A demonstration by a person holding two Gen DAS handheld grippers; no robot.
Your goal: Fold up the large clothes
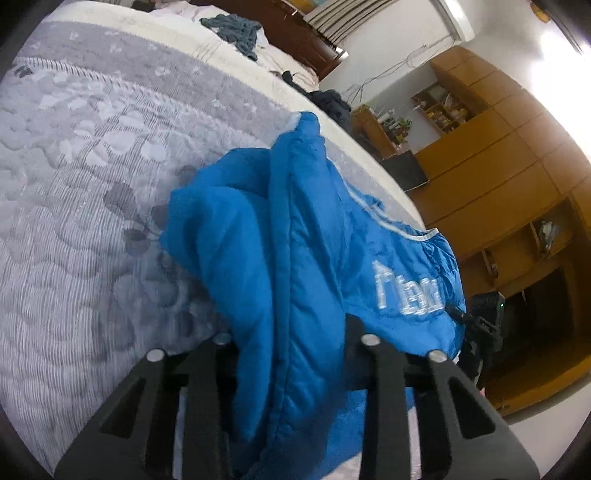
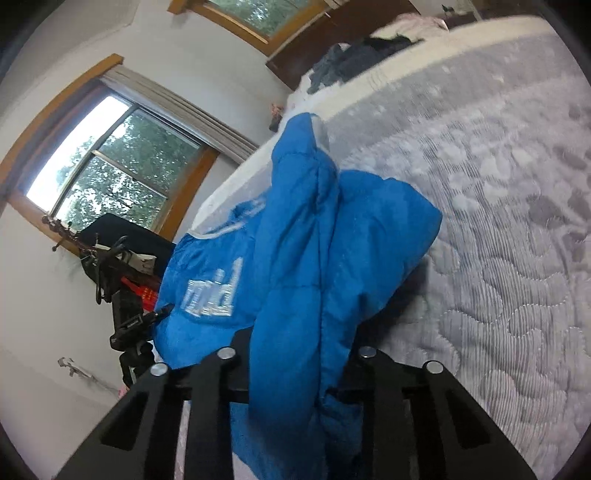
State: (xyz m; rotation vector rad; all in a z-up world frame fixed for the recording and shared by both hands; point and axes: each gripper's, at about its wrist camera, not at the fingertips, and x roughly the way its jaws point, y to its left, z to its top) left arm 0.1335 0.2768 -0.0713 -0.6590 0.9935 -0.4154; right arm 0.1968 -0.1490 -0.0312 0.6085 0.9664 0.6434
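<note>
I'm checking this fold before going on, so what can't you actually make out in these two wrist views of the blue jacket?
- Left gripper fingertips: left wrist view, buried under the blue jacket.
- Right gripper fingertips: right wrist view, likewise covered by fabric.
- White lettering: blurred and creased, unreadable in both views.
- Jacket's lower part: cut off by the bottom edge.
- Dark clothes at the bed's far end: too small to identify.

Both wrist cams sitting close, looking fwd along their fingers from opposite sides, sharing the blue jacket (image 1: 314, 236) (image 2: 295, 251) and quilted bed (image 1: 92, 166) (image 2: 498, 184).
</note>
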